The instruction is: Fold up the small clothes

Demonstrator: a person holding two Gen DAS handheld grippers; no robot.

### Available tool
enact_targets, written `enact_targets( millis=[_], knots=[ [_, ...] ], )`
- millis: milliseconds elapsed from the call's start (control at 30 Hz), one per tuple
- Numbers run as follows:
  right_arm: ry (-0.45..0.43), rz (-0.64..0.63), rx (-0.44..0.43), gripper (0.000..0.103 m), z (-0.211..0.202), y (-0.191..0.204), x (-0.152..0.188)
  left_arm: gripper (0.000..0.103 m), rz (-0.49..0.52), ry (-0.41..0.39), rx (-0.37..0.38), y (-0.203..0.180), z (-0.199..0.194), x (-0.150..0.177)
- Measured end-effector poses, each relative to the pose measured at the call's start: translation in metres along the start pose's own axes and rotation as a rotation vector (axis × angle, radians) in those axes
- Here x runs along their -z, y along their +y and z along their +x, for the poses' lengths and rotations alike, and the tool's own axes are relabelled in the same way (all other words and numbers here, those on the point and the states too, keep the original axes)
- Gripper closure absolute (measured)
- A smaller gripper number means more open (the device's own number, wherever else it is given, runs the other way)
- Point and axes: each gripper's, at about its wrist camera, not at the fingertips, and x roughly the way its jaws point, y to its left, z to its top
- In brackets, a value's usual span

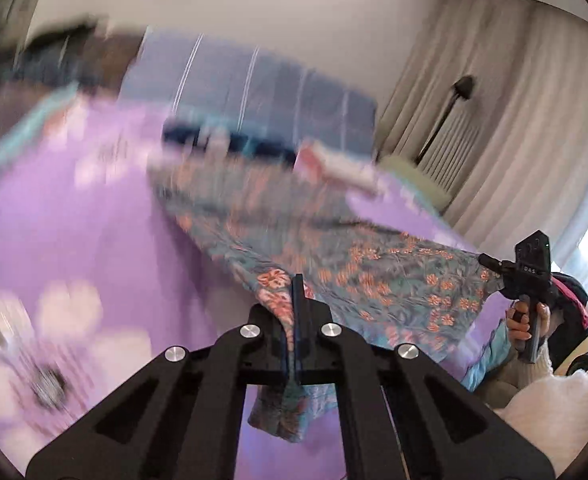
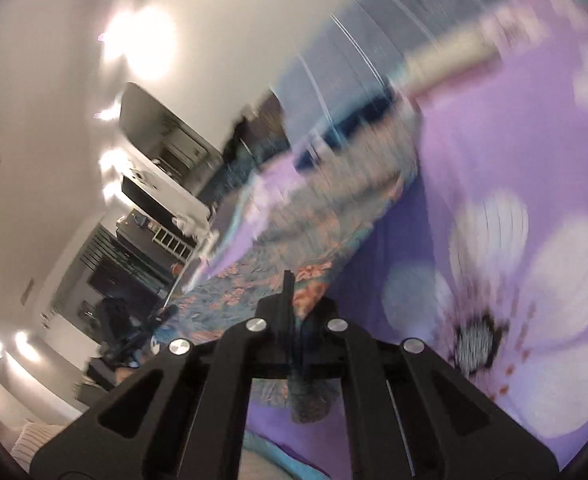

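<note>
A small floral garment, teal with orange flowers, hangs stretched above a purple bedspread. My left gripper is shut on one edge of it, and cloth hangs down below the jaws. In the left wrist view my right gripper pinches the far right edge of the same garment, a hand on its handle. The right wrist view shows my right gripper shut on the floral garment, which runs away toward the left. Both views are blurred by motion.
The purple bedspread carries large white flower prints. A blue striped pillow lies at the head of the bed. Pale curtains and a radiator stand at the right. Dark shelves and furniture line the room's left side.
</note>
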Motion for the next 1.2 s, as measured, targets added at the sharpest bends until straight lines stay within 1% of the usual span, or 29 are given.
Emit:
enact_targets(
  millis=[67,100,167,233,267,300,333,400,500,533,600,667,700,733,767,800,867,900,933,1033,1067,1100,1167,1200],
  knots=[
    [-0.05,-0.058,-0.005,0.101,-0.021,0.022,-0.005,0.101,0.051,-0.063,-0.005,-0.018,-0.023,-0.011],
    [-0.085,-0.091,-0.013,0.101,-0.038,0.035,-0.004,0.101,0.093,-0.103,-0.022,-0.033,-0.041,-0.013],
    [-0.151,-0.146,0.007,0.101,-0.073,0.056,0.005,0.101,0.129,-0.14,-0.029,-0.047,-0.068,-0.007],
    [-0.206,-0.197,0.074,0.101,-0.099,0.068,0.014,0.101,0.14,-0.162,-0.039,-0.056,-0.081,0.0],
    [-0.219,-0.201,0.096,0.101,-0.103,0.07,0.016,0.101,0.121,-0.164,-0.024,-0.056,-0.084,0.004],
    [-0.222,-0.185,0.115,0.1,-0.107,0.068,0.016,0.101,0.104,-0.157,-0.012,-0.053,-0.082,0.004],
    [-0.211,-0.169,0.127,0.1,-0.104,0.063,0.014,0.101,0.088,-0.13,-0.009,-0.05,-0.072,0.005],
    [-0.17,-0.141,0.169,0.1,-0.084,0.049,0.007,0.101,0.076,-0.072,-0.026,-0.04,-0.044,0.004],
    [-0.088,-0.077,0.194,0.1,-0.036,0.021,-0.009,0.101,0.033,0.013,-0.039,-0.02,-0.001,-0.001],
    [-0.074,-0.067,0.204,0.1,-0.023,0.013,-0.013,0.101,0.018,0.033,-0.044,-0.01,0.014,-0.007],
    [-0.062,-0.042,0.229,0.1,0.005,-0.005,-0.032,0.101,-0.005,0.045,-0.041,0.005,0.034,-0.02],
    [-0.057,-0.02,0.234,0.1,0.027,-0.02,-0.051,0.101,-0.028,0.043,-0.032,0.02,0.055,-0.042],
    [-0.049,-0.01,0.232,0.1,0.044,-0.03,-0.066,0.101,-0.032,0.045,-0.039,0.03,0.071,-0.057],
    [-0.044,-0.009,0.245,0.1,0.057,-0.038,-0.077,0.101,-0.034,0.046,-0.062,0.039,0.088,-0.07],
    [-0.03,-0.005,0.274,0.1,0.077,-0.049,-0.092,0.101,-0.04,0.055,-0.069,0.046,0.102,-0.078],
    [-0.017,0.0,0.299,0.1,0.09,-0.057,-0.102,0.101,-0.055,0.073,-0.073,0.058,0.126,-0.09],
    [0.019,0.024,0.339,0.1,0.12,-0.078,-0.115,0.101,-0.062,0.101,-0.105,0.071,0.155,-0.096],
    [0.054,0.05,0.361,0.1,0.14,-0.095,-0.119,0.101,-0.069,0.143,-0.134,0.083,0.183,-0.094],
    [0.091,0.084,0.386,0.1,0.158,-0.112,-0.119,0.101,-0.088,0.173,-0.148,0.092,0.201,-0.09],
    [0.153,0.15,0.407,0.099,0.184,-0.143,-0.112,0.101,-0.167,0.266,-0.176,0.12,0.245,-0.07],
    [0.158,0.162,0.4,0.099,0.185,-0.149,-0.11,0.101,-0.182,0.284,-0.185,0.127,0.253,-0.064],
    [0.16,0.168,0.389,0.095,0.184,-0.151,-0.108,0.101,-0.211,0.296,-0.172,0.134,0.258,-0.057],
    [0.169,0.171,0.366,0.094,0.18,-0.152,-0.108,0.1,-0.247,0.282,-0.14,0.141,0.256,-0.053],
    [0.172,0.165,0.363,0.092,0.177,-0.151,-0.109,0.098,-0.259,0.271,-0.121,0.142,0.251,-0.054]
  ],
)
